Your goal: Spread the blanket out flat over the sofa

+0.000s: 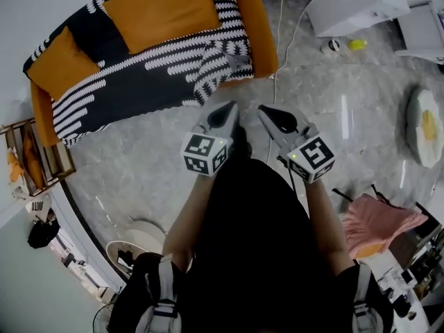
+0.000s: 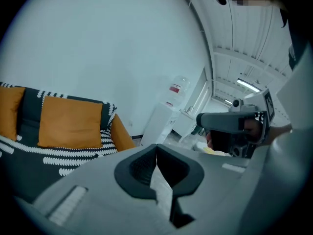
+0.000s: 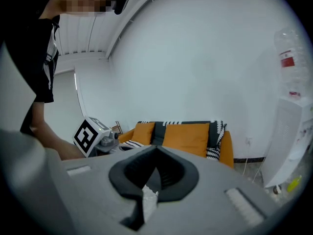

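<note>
The orange sofa [image 1: 253,26] stands at the upper left of the head view. A black-and-white patterned blanket [image 1: 139,82] lies over its seat and back, bunched into a fold near the right armrest [image 1: 218,61]. Two orange cushions [image 1: 163,9] rest on it. My left gripper [image 1: 223,113] and right gripper [image 1: 272,115] hover side by side over the marble floor, short of the sofa's front and apart from the blanket. Both are shut with nothing between the jaws. The left gripper view shows the blanket [image 2: 29,153] at the left; the right gripper view shows the sofa [image 3: 183,138] straight ahead.
A white cable [image 1: 277,47] runs along the floor beside the sofa's right armrest. White boxes [image 1: 354,5] sit at the upper right, an egg-shaped cushion [image 1: 427,127] at the right, and a pink cloth [image 1: 378,224] lower right. A wooden shelf [image 1: 35,158] stands left. A water dispenser [image 3: 293,106] is beside the sofa.
</note>
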The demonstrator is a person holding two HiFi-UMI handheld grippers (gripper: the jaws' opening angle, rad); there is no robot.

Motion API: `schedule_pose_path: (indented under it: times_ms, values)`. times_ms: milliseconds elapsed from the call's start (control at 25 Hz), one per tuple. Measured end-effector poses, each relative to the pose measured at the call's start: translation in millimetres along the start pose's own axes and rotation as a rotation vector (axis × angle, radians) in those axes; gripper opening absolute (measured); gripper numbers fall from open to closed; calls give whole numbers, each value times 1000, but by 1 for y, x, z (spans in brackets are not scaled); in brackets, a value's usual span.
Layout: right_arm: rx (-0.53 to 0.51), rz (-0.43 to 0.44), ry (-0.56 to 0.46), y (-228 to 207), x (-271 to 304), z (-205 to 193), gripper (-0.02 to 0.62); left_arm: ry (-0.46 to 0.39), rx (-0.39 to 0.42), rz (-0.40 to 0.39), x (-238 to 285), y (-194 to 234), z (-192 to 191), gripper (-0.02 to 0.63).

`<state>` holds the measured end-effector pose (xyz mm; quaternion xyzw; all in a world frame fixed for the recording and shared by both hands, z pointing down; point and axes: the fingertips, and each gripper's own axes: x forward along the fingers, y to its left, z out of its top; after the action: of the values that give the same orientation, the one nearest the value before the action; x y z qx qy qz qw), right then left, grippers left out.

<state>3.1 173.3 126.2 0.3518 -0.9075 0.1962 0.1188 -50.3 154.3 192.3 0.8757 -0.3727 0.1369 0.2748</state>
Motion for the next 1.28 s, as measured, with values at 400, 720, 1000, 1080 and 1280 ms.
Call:
schedule_pose_path:
  times_ms: [400, 720, 1000, 1080, 1280]
  values:
    - [37, -3, 78, -63, 59, -2, 3, 127, -42, 30, 93, 65, -30, 15]
    - [110, 0, 124, -86, 84, -21, 3, 204, -114, 81, 140, 111, -84, 43]
    - [135, -5, 155, -112, 101, -51, 3, 246, -171, 174, 191, 174, -140, 82]
    - [148, -11, 164, -116, 106, -60, 3, 274, -158, 207, 201, 190, -157, 107]
    - [181, -13, 182, -127, 120, -82, 3, 330, -136, 290, 228, 221, -196, 162]
